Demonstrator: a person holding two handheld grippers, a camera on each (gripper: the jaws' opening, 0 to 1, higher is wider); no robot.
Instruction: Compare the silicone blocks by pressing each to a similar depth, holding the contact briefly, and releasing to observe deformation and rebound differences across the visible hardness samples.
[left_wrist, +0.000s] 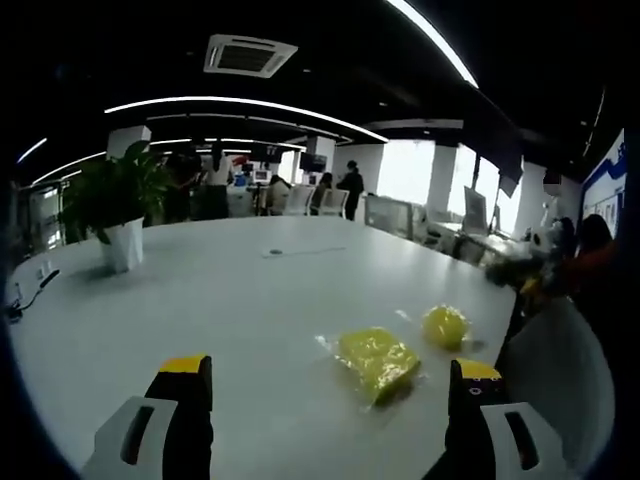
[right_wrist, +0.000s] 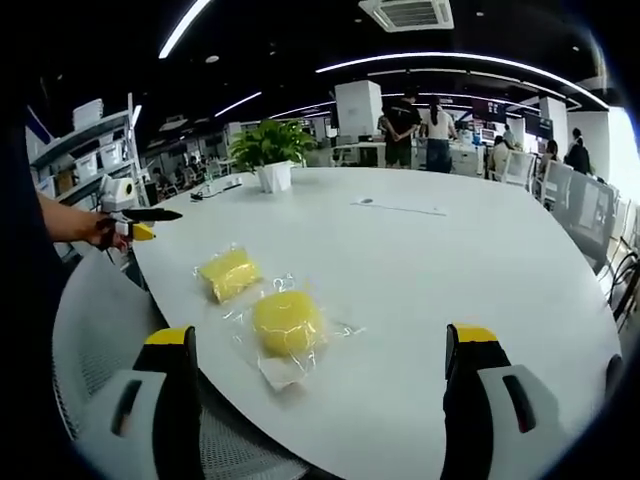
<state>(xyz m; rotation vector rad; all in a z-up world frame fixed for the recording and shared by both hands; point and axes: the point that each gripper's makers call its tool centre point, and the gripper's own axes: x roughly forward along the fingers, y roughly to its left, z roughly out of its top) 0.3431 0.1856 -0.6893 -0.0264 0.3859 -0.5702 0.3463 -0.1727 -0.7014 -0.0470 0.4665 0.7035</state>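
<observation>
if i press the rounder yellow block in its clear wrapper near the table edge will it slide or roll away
The rounder yellow block lies low and flat, so rolling seems unlikely. Its loose clear wrapper on the smooth white table may let it skid under a slanted push. It looks soft, so it would probably squash rather than tip. It lies near the table's edge, so press straight down.

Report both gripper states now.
Left hand-held gripper: open, holding nothing.
Right hand-held gripper: open, holding nothing.
</observation>
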